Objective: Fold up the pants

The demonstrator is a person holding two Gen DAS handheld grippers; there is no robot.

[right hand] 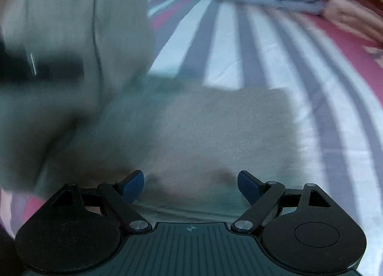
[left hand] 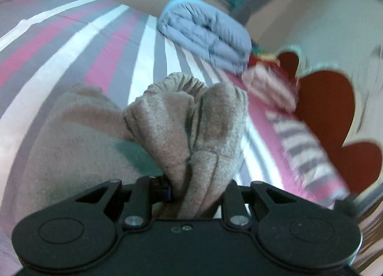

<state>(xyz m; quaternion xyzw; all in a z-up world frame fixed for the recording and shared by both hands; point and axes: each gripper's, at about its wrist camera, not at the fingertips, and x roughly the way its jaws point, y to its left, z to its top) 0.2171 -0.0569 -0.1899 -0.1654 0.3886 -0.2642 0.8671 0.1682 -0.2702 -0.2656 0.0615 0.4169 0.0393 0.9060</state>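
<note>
My left tongs (left hand: 194,187) pinch the bunched pants (left hand: 191,118); my right tongs (right hand: 190,186) are spread. I should lay the cloth flat on the bed (left hand: 71,44) and align the edges.

Bare striped bedsheet (right hand: 225,65) lies open ahead of the pants (right hand: 215,127), w/ more open sheet to the right. Far end blocked: folded blue-grey blanket (left hand: 205,34) and a pile of clothes (left hand: 270,87) beside it. Raised pants fabric fills the left of the right-wrist view.
</note>
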